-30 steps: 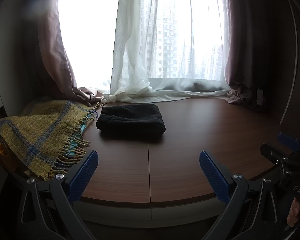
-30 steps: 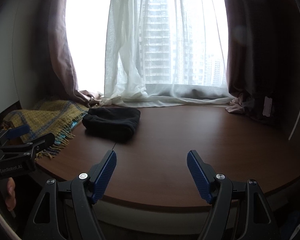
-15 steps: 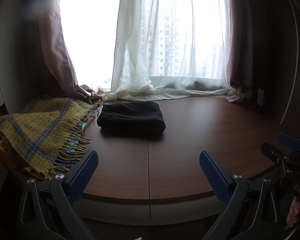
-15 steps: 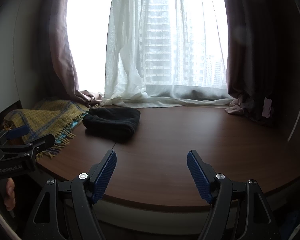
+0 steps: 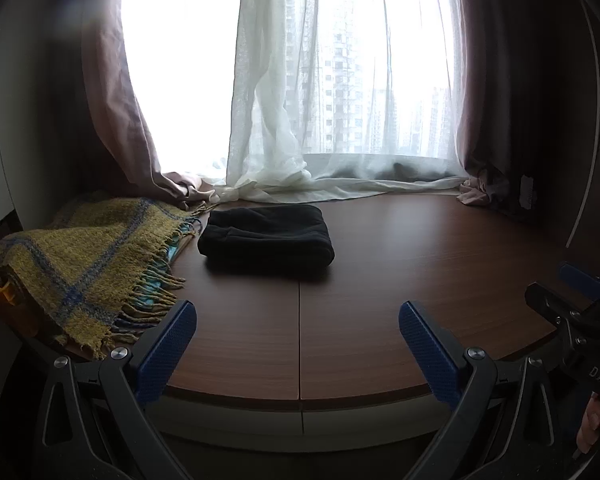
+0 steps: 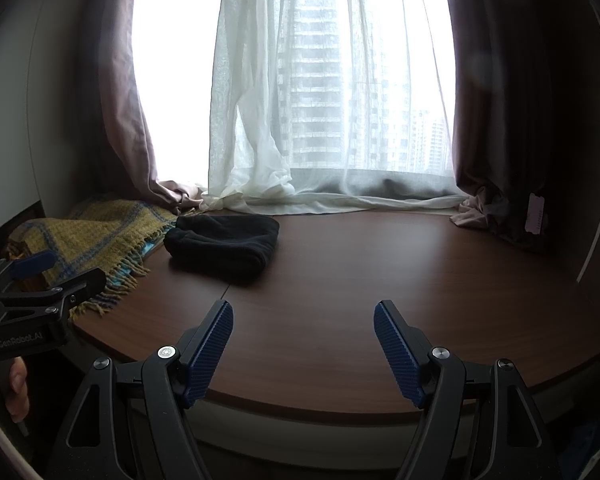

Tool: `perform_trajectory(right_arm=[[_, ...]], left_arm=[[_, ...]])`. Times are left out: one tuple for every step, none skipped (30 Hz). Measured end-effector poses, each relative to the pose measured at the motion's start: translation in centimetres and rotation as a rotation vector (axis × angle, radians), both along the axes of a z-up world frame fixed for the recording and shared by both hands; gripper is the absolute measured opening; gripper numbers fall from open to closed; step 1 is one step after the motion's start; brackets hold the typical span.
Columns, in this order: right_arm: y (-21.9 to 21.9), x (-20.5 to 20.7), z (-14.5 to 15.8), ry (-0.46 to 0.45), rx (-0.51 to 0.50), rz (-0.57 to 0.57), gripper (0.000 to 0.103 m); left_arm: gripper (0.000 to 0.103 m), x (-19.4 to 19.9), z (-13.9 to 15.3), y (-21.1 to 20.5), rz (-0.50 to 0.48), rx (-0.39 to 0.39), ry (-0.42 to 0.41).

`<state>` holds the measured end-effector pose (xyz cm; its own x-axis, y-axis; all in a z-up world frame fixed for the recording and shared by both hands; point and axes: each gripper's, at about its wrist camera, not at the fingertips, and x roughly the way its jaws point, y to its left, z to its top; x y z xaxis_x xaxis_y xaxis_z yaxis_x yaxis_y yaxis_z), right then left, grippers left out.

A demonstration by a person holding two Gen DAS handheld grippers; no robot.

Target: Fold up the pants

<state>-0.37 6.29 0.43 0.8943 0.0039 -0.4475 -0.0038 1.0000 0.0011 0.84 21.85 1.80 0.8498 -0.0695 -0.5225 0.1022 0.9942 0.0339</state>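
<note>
Black pants point(image 5: 266, 236) lie folded in a compact flat bundle on the brown wooden platform point(image 5: 400, 264), toward its back left; in the right wrist view the pants point(image 6: 224, 242) sit left of centre. My left gripper point(image 5: 298, 314) hovers over the platform's front edge, well short of the pants, open with nothing between its blue pads. My right gripper point(image 6: 303, 312) is likewise open and empty, near the front edge and to the right of the pants. Each gripper shows at the edge of the other's view.
A yellow plaid blanket point(image 5: 84, 256) with fringe lies at the left, its fringe close to the pants. White sheer curtains point(image 5: 284, 152) and dark drapes point(image 5: 500, 120) pool along the back by the window. The platform's curved front edge point(image 5: 300, 394) drops off below the grippers.
</note>
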Motion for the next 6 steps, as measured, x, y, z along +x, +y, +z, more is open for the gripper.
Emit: perform_trajectory(right_arm=[[-0.09,0.02,-0.01,0.0,0.0,-0.001,0.074],[-0.12,0.02,-0.02,0.001,0.001,0.0,0.074],[-0.15,0.11,-0.01,0.003,0.001,0.0,0.074],[-0.28,0.17,-0.03,0.004,0.001,-0.001,0.074],[-0.42,0.21,-0.04,0.005,0.002,-0.003,0.074],[-0.59,0.26,-0.08,0.006,0.003,-0.004,0.074]], left_arm=[[0.103,0.04,-0.01,-0.08,0.001,0.001,0.0],[0.103,0.07,-0.01,-0.14,0.001,0.002,0.0],[0.103,0.12,-0.01,-0.21,0.003,0.002,0.0],[0.103,0.18,-0.03,-0.31,0.004,0.005,0.001],[0.103,0.23,-0.04,-0.3,0.004,0.006,0.002],[0.103,0.3,-0.03,-0.34,0.005,0.007,0.002]])
